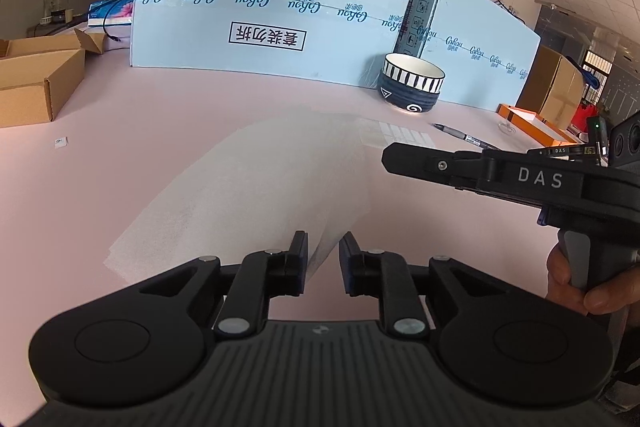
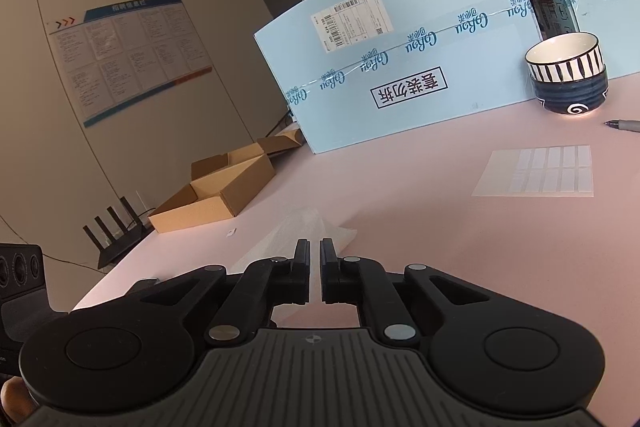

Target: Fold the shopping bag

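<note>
At the bottom of the left view, your left gripper [image 1: 323,251] stands with its jaws apart, and the near edge of the bag [image 1: 256,187] runs up into the gap between them; neither pad visibly presses it. The bag is a thin, translucent white sheet lying flat on the pink table [image 1: 160,99], stretching from the bottom centre toward the middle of the frame.

At the right of that view your right gripper [image 1: 390,157] comes in side-on over the far part of the bag (the body reads DAS), with your hand [image 1: 576,283] on its grip at the lower right. From its own camera, the right gripper [image 2: 315,247] has its jaws drawn nearly together with a narrow slit left between them, and nothing is seen in that slit. A crumpled corner of the bag [image 2: 308,227] lies just beyond its tips.

Farther off, a sheet of labels [image 2: 540,171] lies flat at the right of the right view, with a pen [image 2: 622,125] beyond it at the right edge. A striped bowl [image 1: 412,83] stands just before the blue carton [image 1: 260,15]. An open cardboard box [image 2: 216,191] sits at the table's left edge.
</note>
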Demonstrator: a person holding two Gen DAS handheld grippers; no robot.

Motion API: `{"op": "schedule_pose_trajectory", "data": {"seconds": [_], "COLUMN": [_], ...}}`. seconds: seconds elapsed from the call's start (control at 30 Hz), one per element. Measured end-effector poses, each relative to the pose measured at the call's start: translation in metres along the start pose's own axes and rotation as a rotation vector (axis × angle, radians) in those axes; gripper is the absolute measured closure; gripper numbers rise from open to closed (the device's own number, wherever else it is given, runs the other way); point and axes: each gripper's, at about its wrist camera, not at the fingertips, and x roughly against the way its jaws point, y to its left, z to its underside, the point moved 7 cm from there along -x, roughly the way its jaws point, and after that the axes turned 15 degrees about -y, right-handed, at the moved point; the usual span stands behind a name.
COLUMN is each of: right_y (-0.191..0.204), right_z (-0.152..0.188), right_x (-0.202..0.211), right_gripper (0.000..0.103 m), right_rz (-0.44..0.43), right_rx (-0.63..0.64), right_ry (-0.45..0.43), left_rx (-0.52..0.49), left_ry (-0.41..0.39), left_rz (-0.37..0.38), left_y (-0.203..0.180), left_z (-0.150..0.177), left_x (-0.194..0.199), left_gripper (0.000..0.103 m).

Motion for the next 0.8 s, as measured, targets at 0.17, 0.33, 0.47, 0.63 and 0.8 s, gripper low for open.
{"op": "schedule_pose_trajectory", "data": {"seconds": [0.17,0.33,0.47,0.63,0.8], "right_y": [0.007,0.003,0.009,0.018,0.009], "right_z": [0.000,0.009,0.017,0.026,0.025], "right_x": [-0.002,-0.015,-0.028,-0.037,-0.035], "right_gripper": [0.063,0.063,0.063,0.093,0.100], "right_rz": [-0.006,0.014,0.004,-0.031,-0.011], "right_rx": [0.047,0.001,0.004,0.030,-0.062], "right_ry": [-0.002,0.041,0.058,0.088,0.064], "left_rx": [0.010,0.007,0.007,0.004,0.026], "left_ry": [-0.011,-0.014,-0.007,-0.014,-0.003], "left_rz": [-0.006,0.000,0.009,0.002,-0.010], "left_y": [0.002,0.002,0.001,0.004,0.011], "left_z": [-0.002,-0.001,0.002,0.002,0.005], "left_x": [0.002,0.004,0.005,0.008,0.010], "left_gripper": [0.087,0.088,0.088,0.088,0.087]}}
